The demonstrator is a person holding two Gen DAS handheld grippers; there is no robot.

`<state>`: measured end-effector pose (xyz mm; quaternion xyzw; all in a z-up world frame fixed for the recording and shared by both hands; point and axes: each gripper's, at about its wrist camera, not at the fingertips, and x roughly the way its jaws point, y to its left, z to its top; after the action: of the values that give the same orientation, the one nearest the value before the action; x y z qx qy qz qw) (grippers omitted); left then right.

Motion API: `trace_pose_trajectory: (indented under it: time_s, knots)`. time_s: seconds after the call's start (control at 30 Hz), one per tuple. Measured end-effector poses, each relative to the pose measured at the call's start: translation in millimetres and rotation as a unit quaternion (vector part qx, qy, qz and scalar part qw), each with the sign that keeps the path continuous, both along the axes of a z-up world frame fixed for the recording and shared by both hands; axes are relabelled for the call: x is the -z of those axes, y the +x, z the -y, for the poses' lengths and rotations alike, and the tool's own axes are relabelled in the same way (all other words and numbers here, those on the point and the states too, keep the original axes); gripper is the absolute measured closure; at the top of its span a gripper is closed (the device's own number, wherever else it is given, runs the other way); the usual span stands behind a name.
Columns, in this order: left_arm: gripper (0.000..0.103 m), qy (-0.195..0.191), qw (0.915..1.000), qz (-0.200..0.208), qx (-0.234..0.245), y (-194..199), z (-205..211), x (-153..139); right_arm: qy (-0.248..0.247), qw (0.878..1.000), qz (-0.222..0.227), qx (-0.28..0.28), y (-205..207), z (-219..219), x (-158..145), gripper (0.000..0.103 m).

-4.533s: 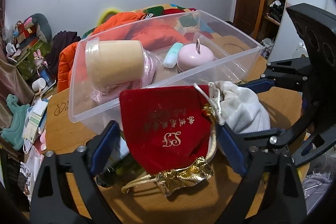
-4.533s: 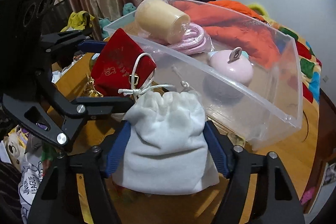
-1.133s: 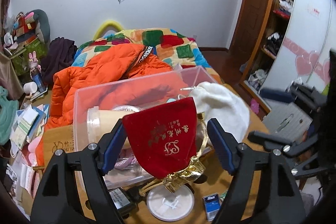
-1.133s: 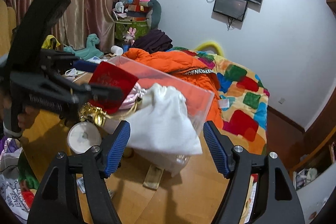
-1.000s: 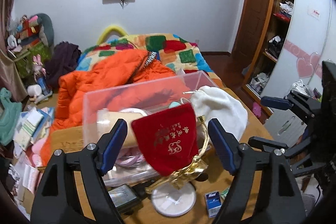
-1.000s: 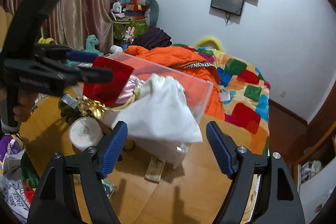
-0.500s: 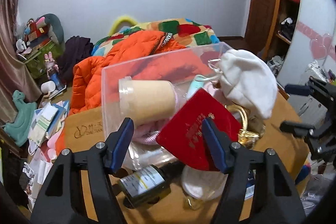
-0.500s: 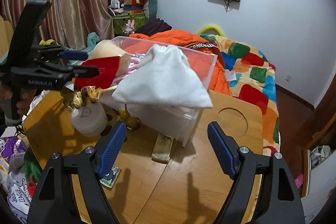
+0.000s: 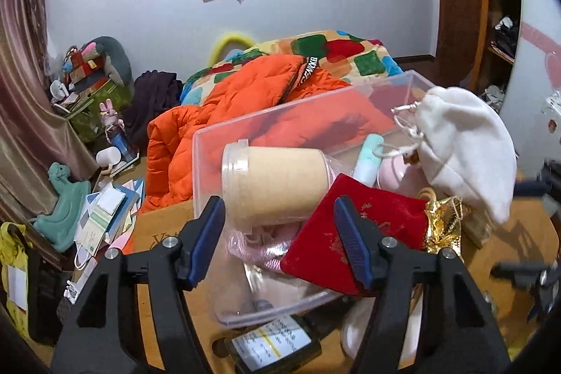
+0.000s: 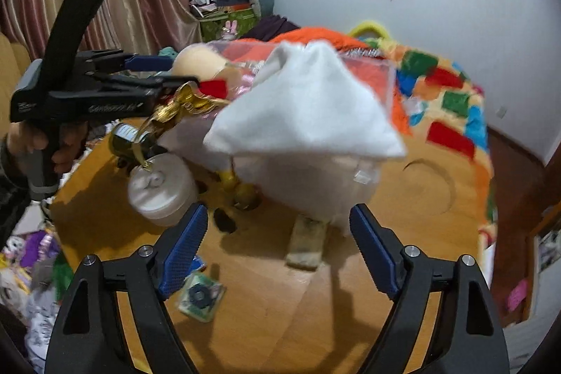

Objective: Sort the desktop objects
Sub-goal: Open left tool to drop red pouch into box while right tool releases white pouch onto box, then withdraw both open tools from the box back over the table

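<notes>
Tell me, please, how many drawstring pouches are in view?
2: the red pouch lies on the clear bin's near rim, and the white pouch is above its right end. Others may be hidden.

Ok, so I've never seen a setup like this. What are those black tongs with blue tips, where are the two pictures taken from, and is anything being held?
There is no robot here. A person holds a hand-squeezed gripper in each hand, and each gripper carries a wide-angle camera that looks out along its two blue-padded fingers. One picture comes from the left gripper, the other from the right gripper, which also sees the person's hand holding the left one.

On the wooden table stands a clear plastic box with a beige cup inside, and a white jar sits beside it. A red pouch lies across the box's front. A white pouch is blurred above the box.

Neither gripper holds anything. The left jaws have just been closing with nothing gripped between them, and the right jaws are open.
</notes>
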<state>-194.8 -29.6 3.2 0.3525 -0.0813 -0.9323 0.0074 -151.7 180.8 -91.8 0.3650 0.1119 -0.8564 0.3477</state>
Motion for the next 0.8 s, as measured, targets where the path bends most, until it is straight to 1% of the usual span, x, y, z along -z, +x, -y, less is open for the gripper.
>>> trace_pose_trajectory:
  time_s: [0.07, 0.13, 0.23, 0.3, 0.33, 0.47, 0.57, 0.8]
  knots:
    - [0.039, -0.005, 1.0000, -0.003, -0.004, -5, -2, -2, -0.013, 1.000, 0.021, -0.007, 1, 0, 5, 0.023]
    - [0.039, -0.008, 0.9999, -0.005, -0.008, -10, -4, -4, -0.015, 0.999, 0.031, -0.009, 1, 0, 8, 0.028]
    - [0.039, -0.029, 0.9994, -0.010, -0.019, -19, -6, -3, -0.013, 0.999, 0.037, -0.011, 1, 3, 10, 0.029]
    - [0.039, -0.033, 0.9991, -0.012, -0.023, -20, -5, -2, -0.013, 0.999, 0.040, -0.012, 3, 5, 12, 0.029]
    - [0.039, -0.030, 0.9992, -0.013, -0.023, -19, -5, -2, -0.009, 0.999, 0.035, -0.011, 5, 5, 11, 0.029]
    - [0.039, 0.007, 0.9998, -0.018, -0.010, -7, 1, -10, 0.007, 1.000, 0.021, -0.007, 8, 7, 12, 0.029]
    - [0.039, 0.023, 0.9994, -0.025, 0.003, 5, 2, -20, 0.007, 1.000, 0.024, -0.002, 6, 3, 12, 0.029]
    - [0.037, 0.030, 0.9989, -0.032, 0.015, 31, 1, -31, -0.002, 0.999, 0.035, 0.019, 2, -7, 13, 0.029]
